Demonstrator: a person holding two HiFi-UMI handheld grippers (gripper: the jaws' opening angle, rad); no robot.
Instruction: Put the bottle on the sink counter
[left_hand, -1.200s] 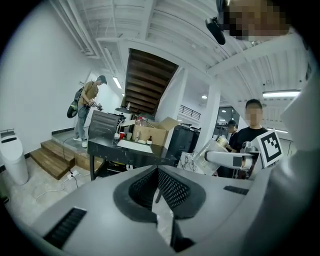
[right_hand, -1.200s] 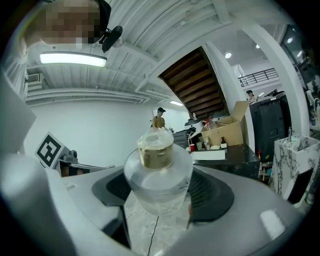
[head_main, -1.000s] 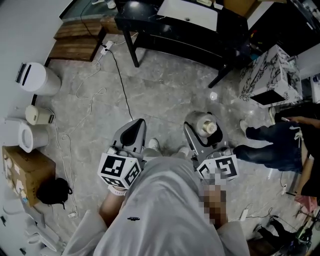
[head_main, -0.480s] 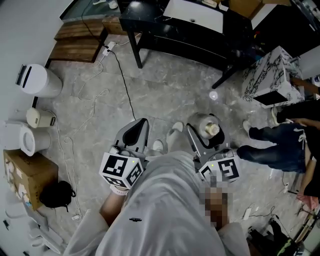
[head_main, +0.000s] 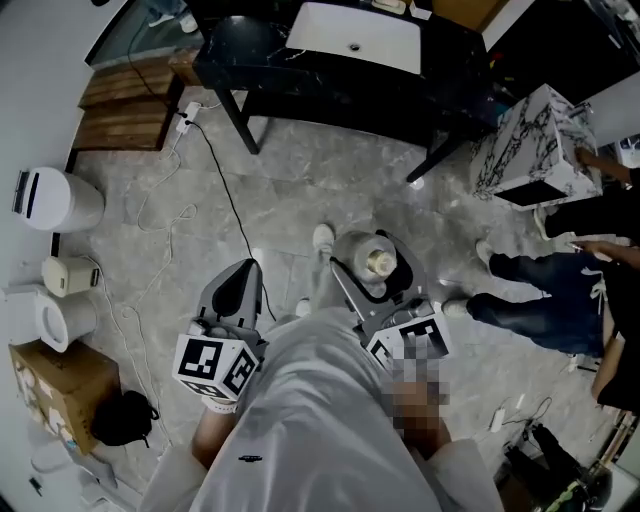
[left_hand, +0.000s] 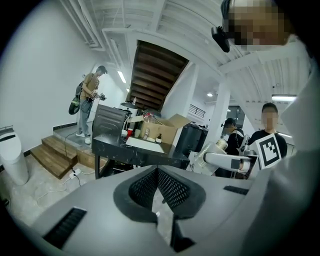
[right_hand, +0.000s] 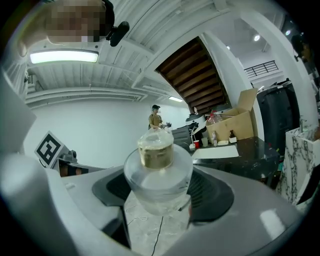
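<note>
My right gripper (head_main: 372, 272) is shut on a clear bottle (head_main: 376, 262) with a yellowish cap, carried upright above the grey stone floor. In the right gripper view the bottle (right_hand: 158, 171) fills the space between the jaws of that gripper (right_hand: 159, 194). My left gripper (head_main: 243, 272) is beside it on the left, shut with nothing in it; its ribbed pads (left_hand: 169, 186) meet. The black sink counter (head_main: 300, 78) with its white basin (head_main: 352, 38) stands ahead at the top of the head view, some way off. From the left gripper view I see the counter (left_hand: 131, 152) and the bottle (left_hand: 220, 145).
A marbled box (head_main: 530, 140) and another person's legs (head_main: 540, 290) are on the right. A white bin (head_main: 52, 200), small appliances (head_main: 68, 275) and a cardboard box (head_main: 45, 385) line the left wall. A cable (head_main: 225, 195) crosses the floor. Wooden steps (head_main: 125, 108) lie far left.
The person has stepped forward: the counter and basin show larger and nearer. Both grippers sit lower and further left in the head view, the bottle still held.
</note>
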